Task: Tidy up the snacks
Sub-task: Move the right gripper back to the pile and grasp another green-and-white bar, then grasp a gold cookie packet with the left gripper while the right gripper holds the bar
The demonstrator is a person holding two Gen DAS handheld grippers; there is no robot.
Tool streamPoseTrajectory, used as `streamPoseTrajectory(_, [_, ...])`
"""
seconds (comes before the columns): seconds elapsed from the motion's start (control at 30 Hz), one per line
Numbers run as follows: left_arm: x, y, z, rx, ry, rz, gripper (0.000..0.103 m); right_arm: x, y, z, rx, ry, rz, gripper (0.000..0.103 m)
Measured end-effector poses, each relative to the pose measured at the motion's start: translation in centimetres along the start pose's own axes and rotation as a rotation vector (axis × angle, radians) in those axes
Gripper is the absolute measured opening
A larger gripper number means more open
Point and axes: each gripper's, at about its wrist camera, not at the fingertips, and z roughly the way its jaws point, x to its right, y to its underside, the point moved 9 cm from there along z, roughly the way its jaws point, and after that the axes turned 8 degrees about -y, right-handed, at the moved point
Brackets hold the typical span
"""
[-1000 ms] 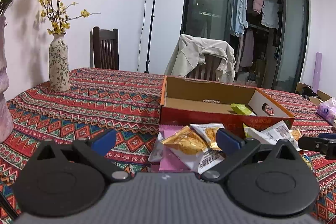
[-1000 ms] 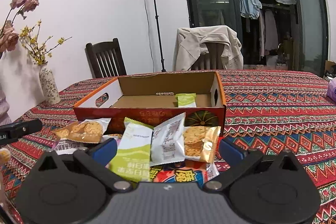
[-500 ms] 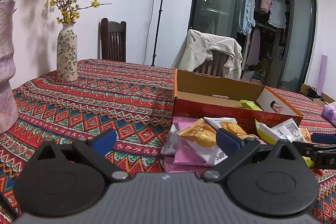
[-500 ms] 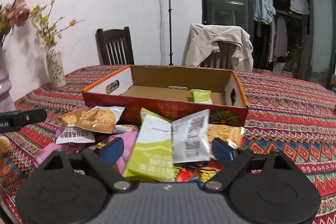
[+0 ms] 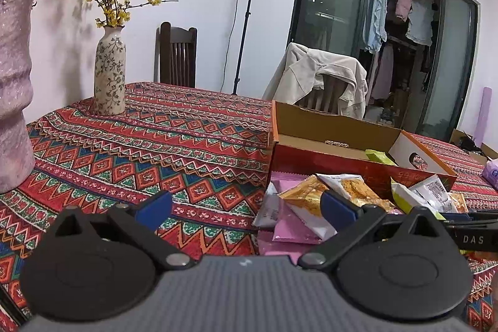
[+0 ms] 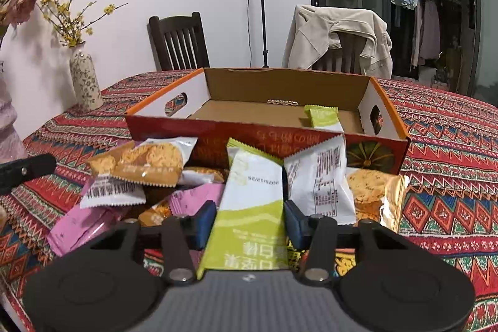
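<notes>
- My right gripper (image 6: 250, 218) has its jaws closing around a green-and-white snack packet (image 6: 252, 201). The blue pads sit at the packet's 2 side edges; I cannot tell whether they press on it yet.
- That packet lies at the near side of the snack pile (image 6: 149, 173), tilted up, its far end leaning toward the cardboard box (image 6: 267, 142).
- Just right of it lies a white packet (image 6: 320, 179) with printed text, touching its edge, and right of that a gold-wrapped biscuit (image 6: 373, 192).
- To the left I see 2 biscuit packs with clear windows and pink packets (image 6: 81, 223) lower in the pile.
- The box is open on top, just behind the pile. 1 small green packet (image 6: 322, 117) lies inside, near its right end wall.
- My left gripper (image 5: 246, 206) is wide open with nothing between the fingers. It hovers over the patterned tablecloth (image 5: 155, 145), its right finger over the left edge of the pile.
- A floral vase (image 5: 109, 70) stands on the far left part of the table.
</notes>
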Motion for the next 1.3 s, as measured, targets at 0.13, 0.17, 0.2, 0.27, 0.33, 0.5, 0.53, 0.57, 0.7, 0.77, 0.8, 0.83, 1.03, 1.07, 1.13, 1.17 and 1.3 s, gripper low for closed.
streamPoseTrajectory(0.13, [0.3,0.1,-0.2,0.001,0.009,0.005,0.103,0.2,0.1,-0.2,-0.003,-0.031,0.026,0.041])
streamPoseTrajectory(0.17, [0.3,0.1,-0.3,0.001,0.011,0.006,0.103,0.3,0.1,-0.3,0.000,-0.034,0.032,0.040])
streamPoseTrajectory(0.2, [0.4,0.1,-0.3,0.001,0.010,0.009,0.103,0.4,0.1,-0.5,0.006,-0.034,0.038,0.040])
streamPoseTrajectory(0.27, [0.4,0.1,-0.3,0.000,0.007,0.011,0.103,0.7,0.1,-0.8,0.017,-0.022,0.046,0.039])
streamPoseTrajectory(0.33, [0.4,0.2,-0.3,-0.005,0.004,0.011,0.103,0.9,0.0,-1.2,0.037,-0.017,0.055,0.039])
streamPoseTrajectory(0.5, [0.7,0.3,-0.1,-0.022,0.002,0.017,0.103,1.2,-0.5,-3.1,0.109,-0.017,0.062,0.038])
streamPoseTrajectory(0.53, [0.9,0.3,-0.1,-0.023,0.004,0.020,0.103,1.3,-0.6,-3.4,0.124,-0.012,0.060,0.038])
streamPoseTrajectory(0.57, [1.0,0.3,-0.1,-0.022,0.006,0.023,0.103,1.4,-0.8,-3.8,0.140,-0.004,0.057,0.038])
streamPoseTrajectory(0.7, [1.8,0.3,-0.1,-0.023,0.011,0.045,0.103,2.2,-1.3,-5.0,0.182,0.031,0.057,0.038])
streamPoseTrajectory(0.77, [2.3,0.4,0.0,-0.030,0.013,0.059,0.103,2.6,-1.4,-5.7,0.201,0.044,0.062,0.038])
streamPoseTrajectory(0.8, [2.5,0.4,0.0,-0.033,0.014,0.067,0.103,2.8,-1.4,-6.0,0.212,0.052,0.064,0.038])
streamPoseTrajectory(0.83, [2.8,0.5,0.0,-0.036,0.016,0.075,0.103,3.0,-1.3,-6.2,0.218,0.057,0.066,0.038])
streamPoseTrajectory(1.03, [4.4,1.3,0.5,-0.056,0.003,0.144,0.103,4.0,-0.9,-7.0,0.232,0.071,0.087,0.038])
streamPoseTrajectory(1.07, [4.7,1.5,0.8,-0.063,0.004,0.155,0.103,4.1,-0.8,-7.1,0.233,0.072,0.090,0.038])
streamPoseTrajectory(1.13, [5.3,1.7,1.2,-0.076,0.008,0.169,0.103,4.3,-0.7,-7.1,0.233,0.075,0.094,0.038])
streamPoseTrajectory(1.17, [5.6,1.6,1.3,-0.079,0.010,0.175,0.103,4.4,-0.6,-7.1,0.233,0.076,0.096,0.038])
streamPoseTrajectory(1.3, [7.0,1.1,2.2,-0.068,-0.008,0.229,0.103,4.5,-0.5,-7.4,0.237,0.077,0.103,0.038])
